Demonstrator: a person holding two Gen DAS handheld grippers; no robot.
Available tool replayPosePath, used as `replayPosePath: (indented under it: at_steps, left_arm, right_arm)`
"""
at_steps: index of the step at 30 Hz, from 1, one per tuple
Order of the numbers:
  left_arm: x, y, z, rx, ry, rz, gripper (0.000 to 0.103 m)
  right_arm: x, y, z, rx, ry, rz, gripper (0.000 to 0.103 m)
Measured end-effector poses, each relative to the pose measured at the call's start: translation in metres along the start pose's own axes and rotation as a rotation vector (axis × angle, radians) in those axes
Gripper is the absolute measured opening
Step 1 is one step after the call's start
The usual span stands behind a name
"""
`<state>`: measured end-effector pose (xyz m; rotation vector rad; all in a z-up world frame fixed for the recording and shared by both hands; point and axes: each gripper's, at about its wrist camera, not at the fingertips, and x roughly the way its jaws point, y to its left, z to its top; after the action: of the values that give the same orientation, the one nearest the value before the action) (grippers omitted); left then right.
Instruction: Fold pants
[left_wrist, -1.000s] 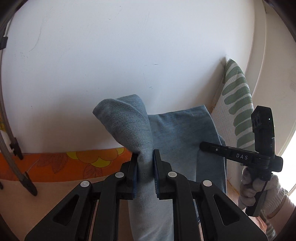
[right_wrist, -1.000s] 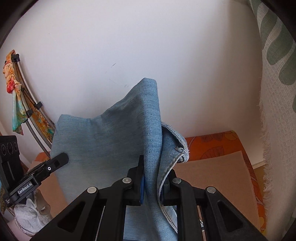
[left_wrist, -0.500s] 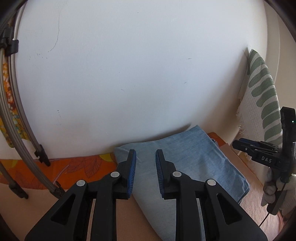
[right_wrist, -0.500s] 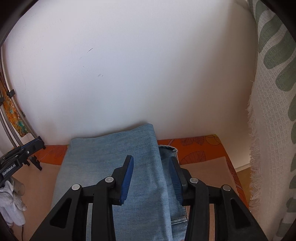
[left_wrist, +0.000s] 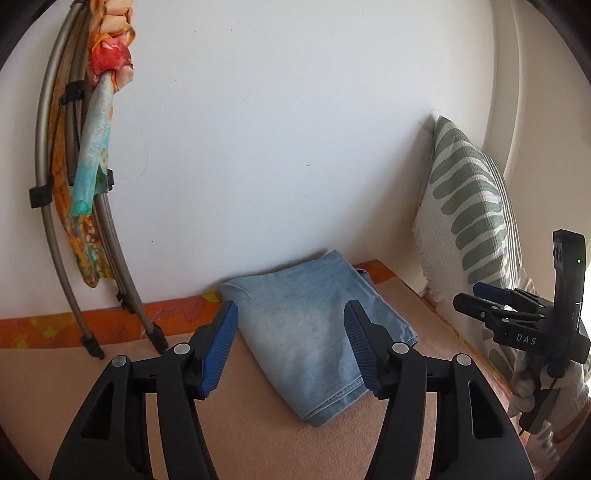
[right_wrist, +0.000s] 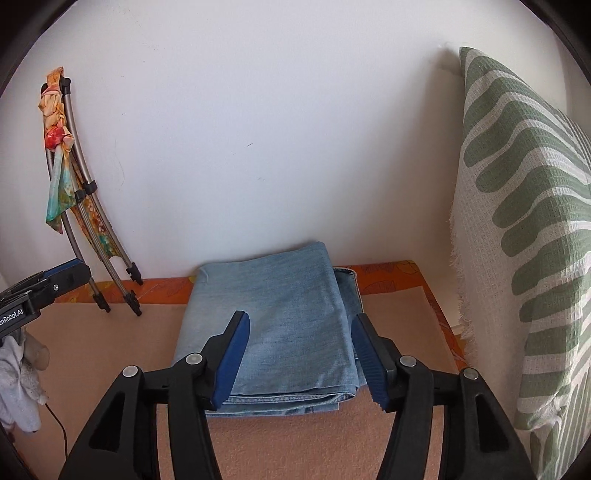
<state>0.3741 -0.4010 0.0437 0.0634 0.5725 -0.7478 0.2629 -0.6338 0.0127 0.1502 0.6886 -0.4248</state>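
Observation:
The light blue denim pants lie folded in a compact rectangle on the tan mat, against the white wall; they also show in the right wrist view. My left gripper is open and empty, held above the near part of the pants. My right gripper is open and empty, above the front edge of the folded pants. The right gripper also shows at the right edge of the left wrist view, and the left gripper at the left edge of the right wrist view.
A tan mat with an orange patterned border lies under the pants. Curved metal rods with a colourful scarf lean on the wall at left. A green-and-white patterned cushion stands at the right.
Both grippers held the pants lifted, then let them go onto the mat. Both have opened wide and drawn back from the folded pants.

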Motion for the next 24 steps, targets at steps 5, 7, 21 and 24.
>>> replayPosePath:
  at_steps: [5,7,21,24]
  left_arm:
    - [-0.048,-0.022,-0.018,0.057,0.01,-0.003,0.066]
    - [-0.065,-0.031,-0.027,0.074,0.002,0.006,0.072]
    - [-0.143,-0.057,-0.101,0.034,0.055,0.032,0.08]
    - [-0.151,-0.06,-0.116,0.026,0.066,0.028,0.08]
  right_arm:
    - [-0.056,0.015,-0.019,0.007,-0.033,-0.009,0.082]
    - [-0.078,0.023,-0.029,-0.007,-0.049,-0.03,0.088]
    - [-0.178,0.063,-0.102,0.029,-0.093,-0.168,0.103]
    - [-0.189,0.073,-0.119,0.022,-0.094,-0.174,0.103]
